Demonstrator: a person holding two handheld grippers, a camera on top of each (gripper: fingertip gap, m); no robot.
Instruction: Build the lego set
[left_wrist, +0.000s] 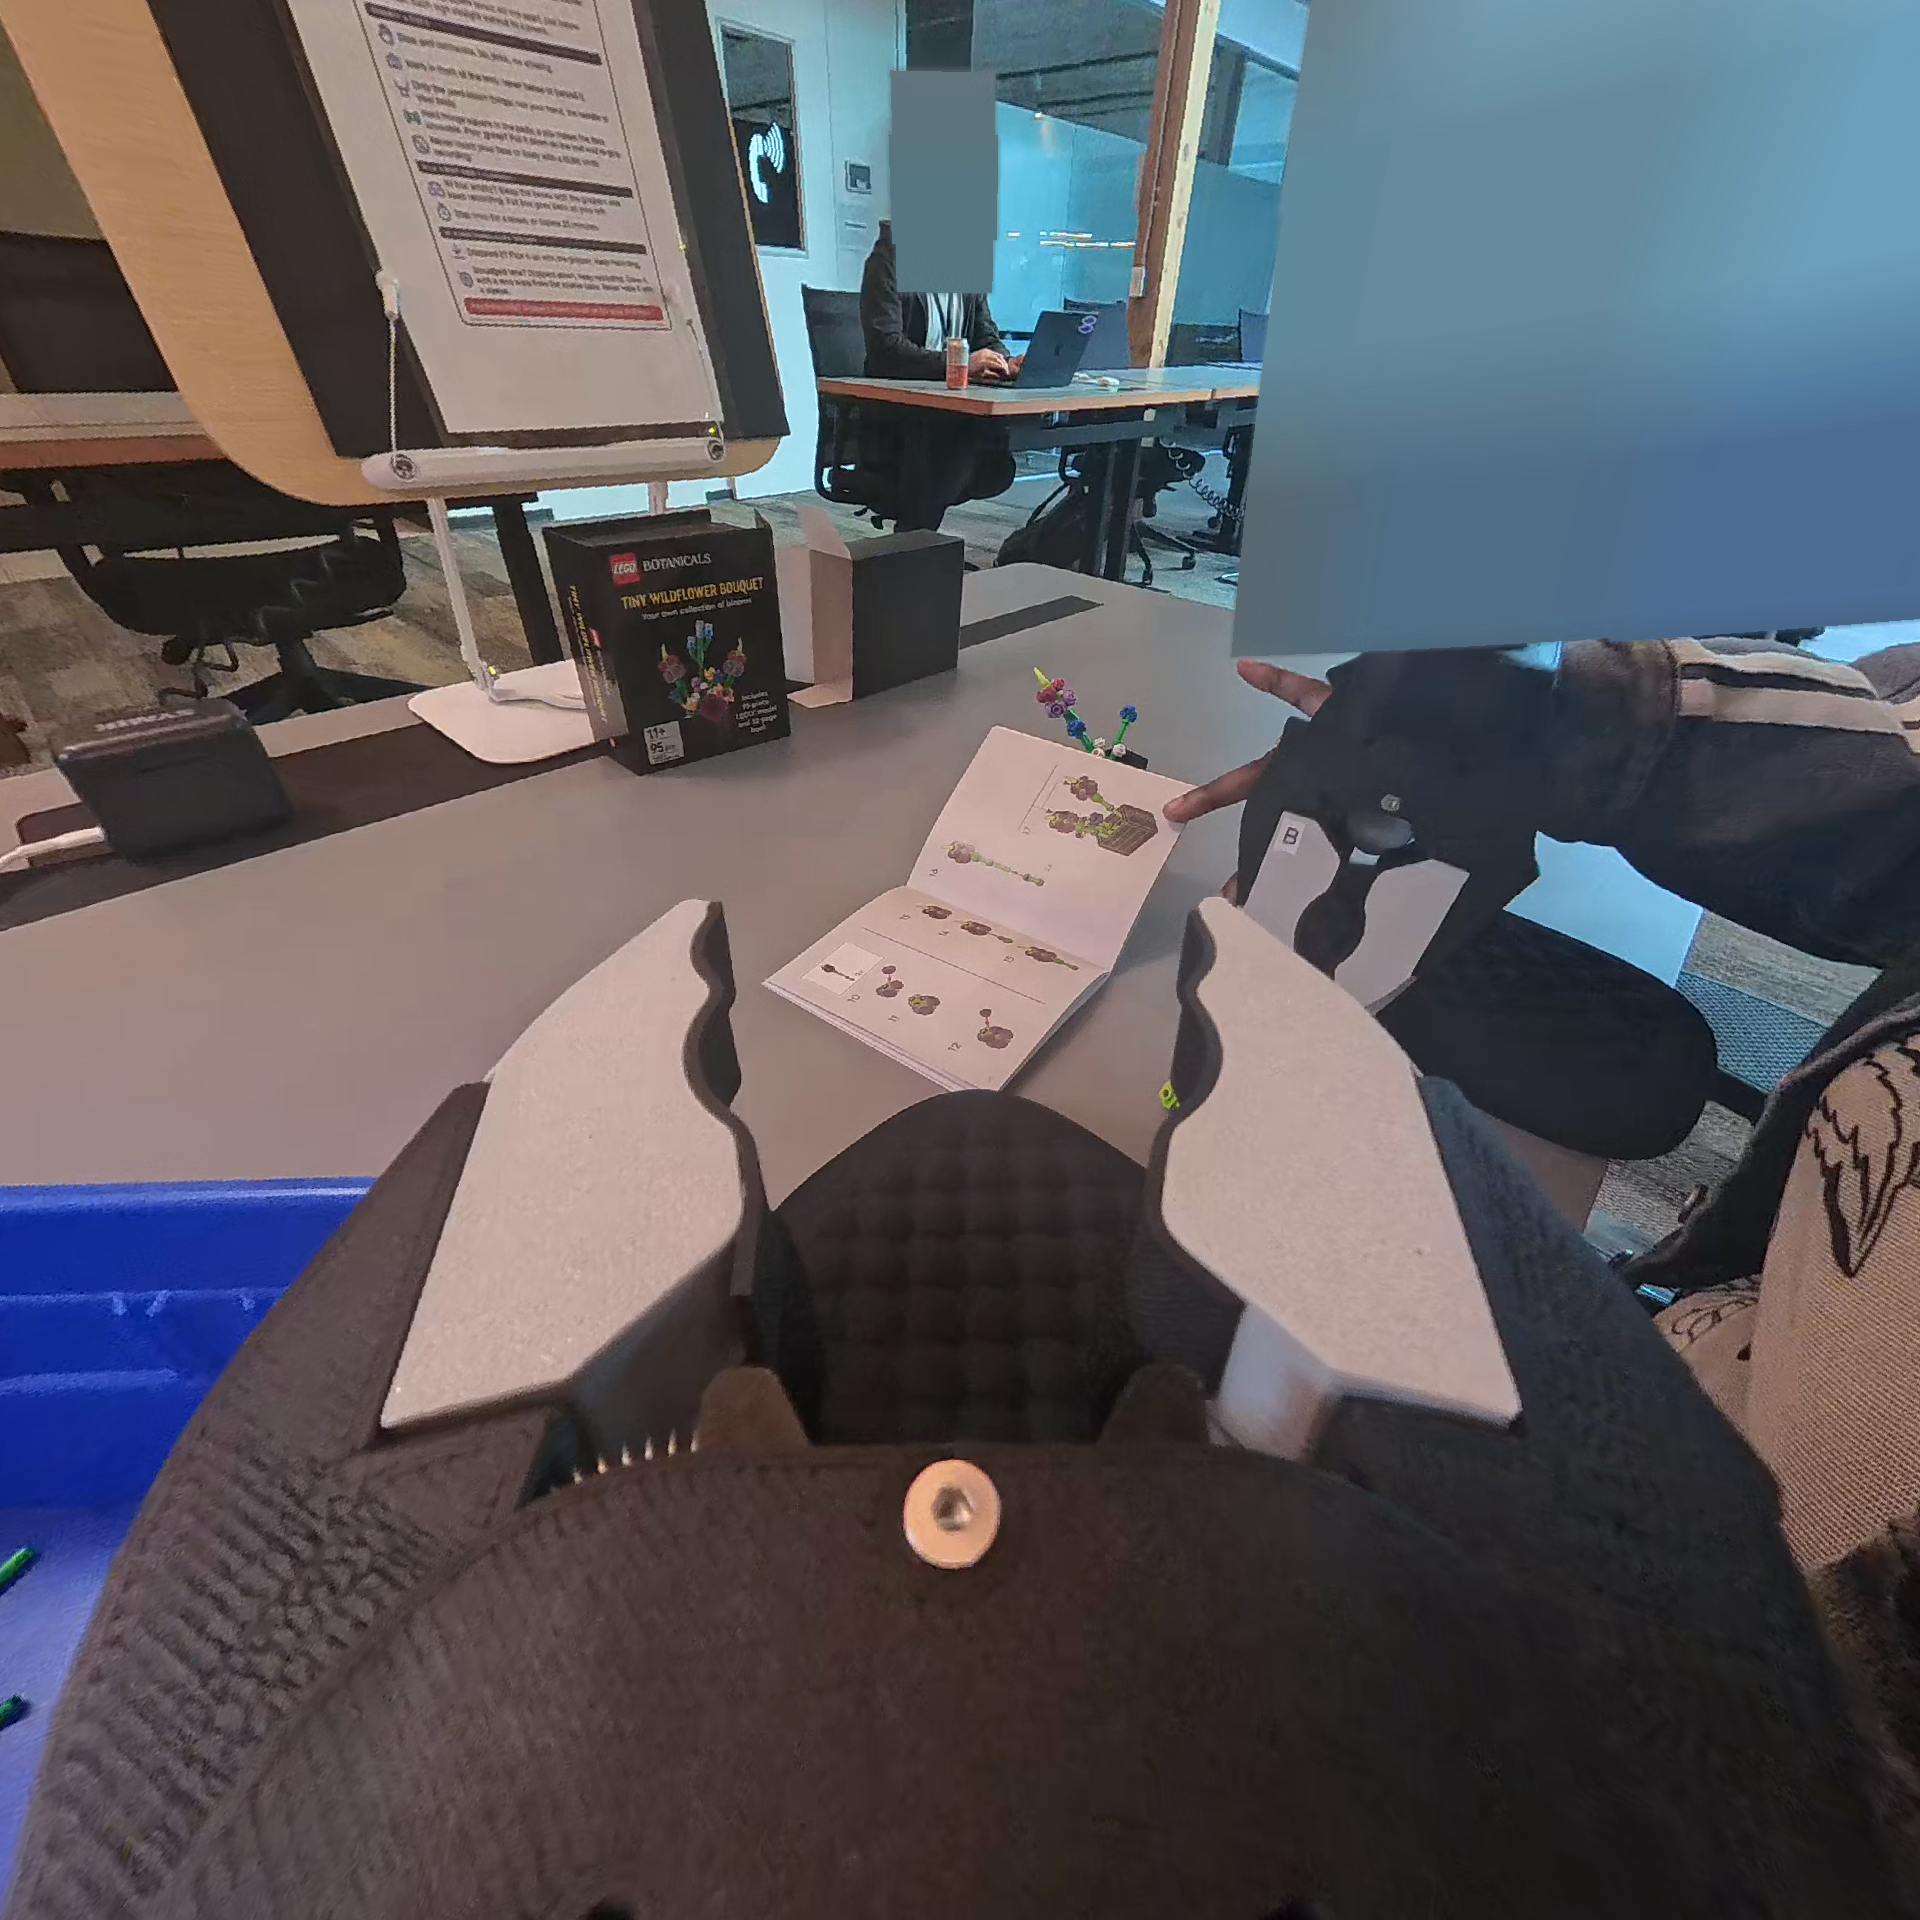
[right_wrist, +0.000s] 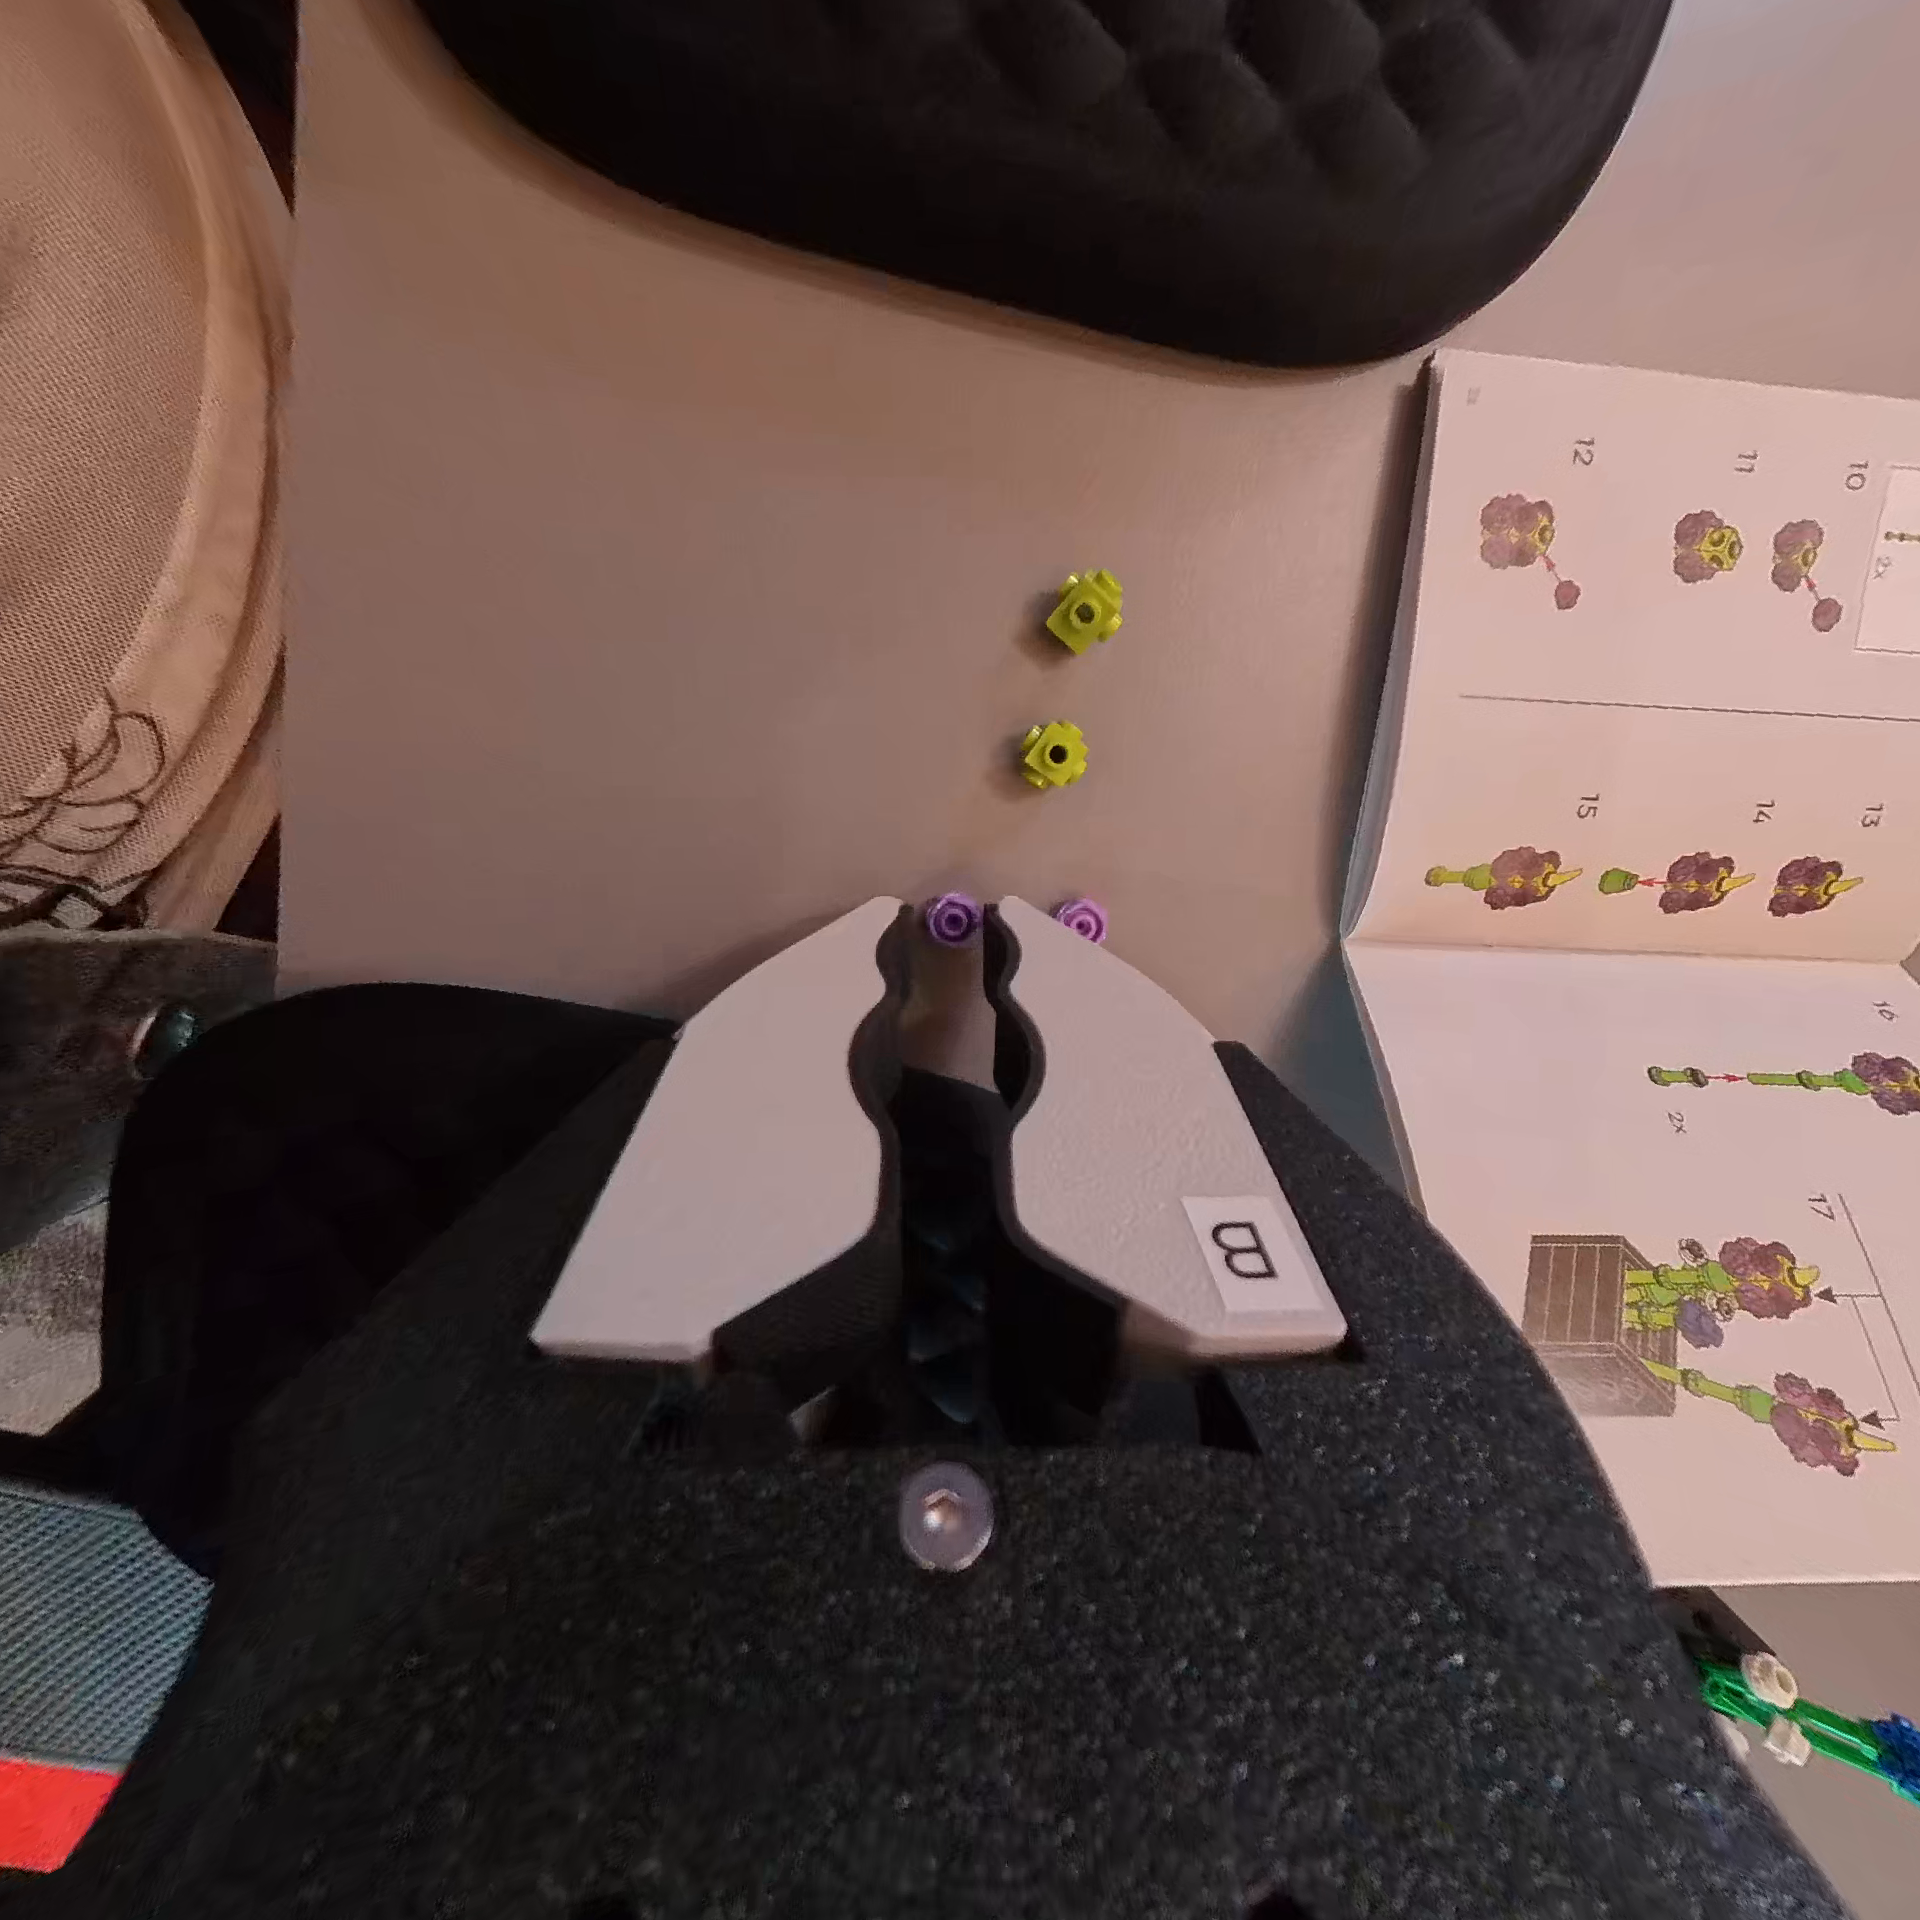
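In the right wrist view, my right gripper (right_wrist: 951, 906) points down at the grey table (right_wrist: 623, 623), its jaws closed to a narrow gap on a small purple flower piece (right_wrist: 953, 922). A second purple piece (right_wrist: 1081, 921) lies just right of the fingertips. Two lime-green studded pieces (right_wrist: 1085, 613) (right_wrist: 1054, 754) lie in a row beyond. My left gripper (left_wrist: 956, 914) is open and empty, held above the table and facing the open instruction booklet (left_wrist: 997, 914). The right gripper (left_wrist: 1340, 914) shows at the right of the left wrist view.
The booklet (right_wrist: 1662, 935) lies right of the pieces. A partly built flower bouquet (left_wrist: 1081, 717) stands behind it. The black set box (left_wrist: 686, 644) and a smaller black box (left_wrist: 894, 613) stand farther back. A blue bin (left_wrist: 104, 1299) sits at the left. About 25 cm separates my left fingertips from my right.
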